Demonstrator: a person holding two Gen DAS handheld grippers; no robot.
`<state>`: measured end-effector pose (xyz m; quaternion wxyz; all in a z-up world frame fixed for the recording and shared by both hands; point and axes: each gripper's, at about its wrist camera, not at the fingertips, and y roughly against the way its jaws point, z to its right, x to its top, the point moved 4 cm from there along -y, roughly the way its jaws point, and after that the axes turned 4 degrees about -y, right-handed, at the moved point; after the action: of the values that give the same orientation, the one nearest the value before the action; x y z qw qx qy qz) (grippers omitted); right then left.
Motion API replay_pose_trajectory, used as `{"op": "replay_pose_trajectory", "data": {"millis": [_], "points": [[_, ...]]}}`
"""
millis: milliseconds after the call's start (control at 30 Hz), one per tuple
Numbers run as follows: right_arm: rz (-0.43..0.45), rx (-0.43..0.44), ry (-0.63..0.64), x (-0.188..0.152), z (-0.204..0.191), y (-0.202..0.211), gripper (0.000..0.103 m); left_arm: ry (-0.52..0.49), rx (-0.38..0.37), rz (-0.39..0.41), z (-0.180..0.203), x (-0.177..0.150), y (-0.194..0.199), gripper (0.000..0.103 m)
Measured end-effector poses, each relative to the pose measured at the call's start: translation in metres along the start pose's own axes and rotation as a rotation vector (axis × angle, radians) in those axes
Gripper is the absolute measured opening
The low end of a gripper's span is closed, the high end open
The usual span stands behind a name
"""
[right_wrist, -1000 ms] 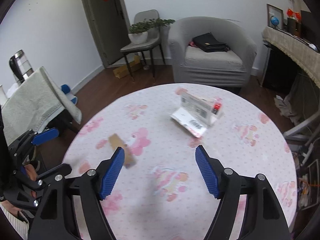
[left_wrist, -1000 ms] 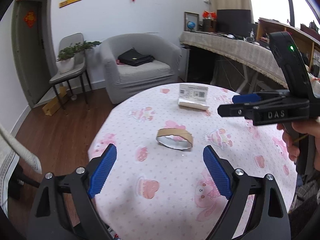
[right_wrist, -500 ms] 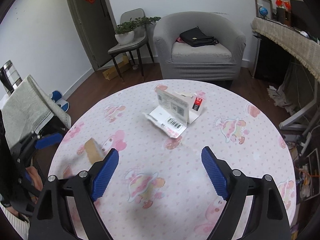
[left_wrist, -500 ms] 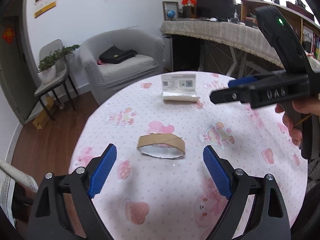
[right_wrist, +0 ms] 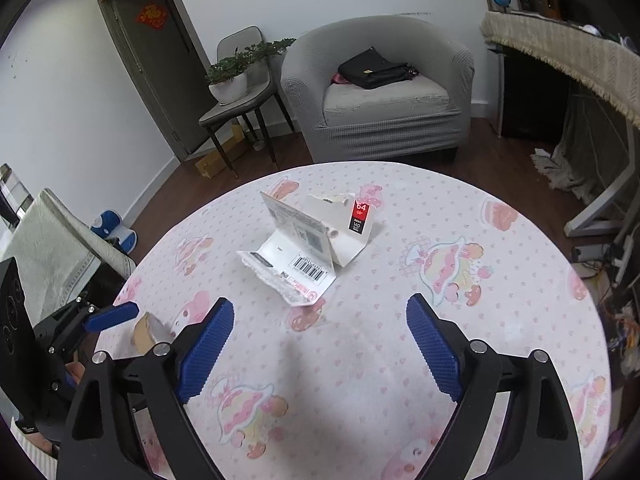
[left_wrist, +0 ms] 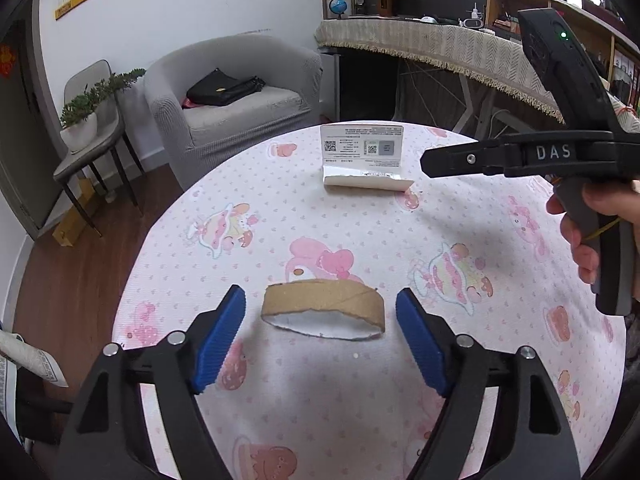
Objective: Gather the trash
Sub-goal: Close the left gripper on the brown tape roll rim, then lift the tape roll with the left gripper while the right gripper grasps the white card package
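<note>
1. Cardboard ring (left_wrist: 323, 309), flattened and torn, lies on the pink-patterned tablecloth (left_wrist: 460, 220) in the lower middle of the left wrist view, open side toward the camera.
2. Left gripper (left_wrist: 320, 342) tilted down over it, blue pads (left_wrist: 218, 340) flanking the ring on both sides, just beside its ends, not pressing; jaws just been narrowing, ring between them but not gripped.
3. Torn white packaging (right_wrist: 304, 244), with barcode and a red-and-black label, sits opened near the centre of the right wrist view, toward the table's far edge, well apart from the ring.
4. Right gripper (right_wrist: 320, 350) angled down above bare cloth in the lower half of its view, jaws wide and just been opening, nothing between them; packaging ahead of the tips, untouched.
5. Right hand (left_wrist: 592, 224) wraps the black handle at the right edge of the left wrist view.
6. Beyond the table: grey armchair (right_wrist: 380, 92) with black bag (right_wrist: 374, 68), potted plant (right_wrist: 230, 78) on a chair at upper left, fringed desk at upper right.
</note>
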<state>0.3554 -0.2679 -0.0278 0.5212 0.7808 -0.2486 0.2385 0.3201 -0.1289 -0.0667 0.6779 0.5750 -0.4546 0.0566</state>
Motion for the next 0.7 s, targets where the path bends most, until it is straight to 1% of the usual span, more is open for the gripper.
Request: {"op": "replay_pose_trajectory", "data": {"millis": [33, 100, 133, 200, 267, 333, 467, 533, 600, 700], "points": [[0.004, 0.0, 0.004, 0.001, 0.001, -0.001, 0.089, 0.0, -0.003, -0.004, 0.0, 0.0, -0.001, 0.073], [0.004, -0.001, 0.004, 0.002, 0.002, -0.002, 0.089, -0.011, -0.006, -0.023, 0.002, 0.0, -0.006, 0.069], [-0.001, 0.0, 0.001, 0.002, 0.003, -0.003, 0.085, -0.015, -0.005, -0.031, 0.004, 0.0, -0.007, 0.067], [-0.009, 0.001, 0.009, 0.002, 0.002, -0.006, 0.076, -0.028, 0.001, -0.052, 0.006, -0.001, -0.011, 0.066], [-0.018, -0.009, 0.041, 0.001, -0.001, -0.01, 0.074, -0.028, 0.005, -0.049, 0.006, 0.0, -0.011, 0.065], [-0.025, -0.02, 0.087, 0.0, -0.007, -0.014, 0.068, -0.018, -0.015, -0.041, 0.008, 0.0, -0.01, 0.065], [-0.025, -0.046, 0.137, -0.002, -0.012, -0.018, 0.063, -0.018, -0.021, -0.019, 0.012, 0.001, -0.005, 0.064], [-0.033, -0.059, 0.152, -0.003, -0.011, -0.02, 0.057, 0.001, -0.028, -0.007, 0.011, 0.002, -0.001, 0.064], [-0.039, -0.06, 0.157, -0.001, -0.01, -0.022, 0.054, 0.038, -0.041, 0.001, 0.009, 0.001, 0.003, 0.064], [-0.035, -0.038, 0.168, 0.007, -0.01, -0.025, 0.054, 0.091, -0.046, 0.012, 0.003, 0.0, 0.01, 0.064]]}}
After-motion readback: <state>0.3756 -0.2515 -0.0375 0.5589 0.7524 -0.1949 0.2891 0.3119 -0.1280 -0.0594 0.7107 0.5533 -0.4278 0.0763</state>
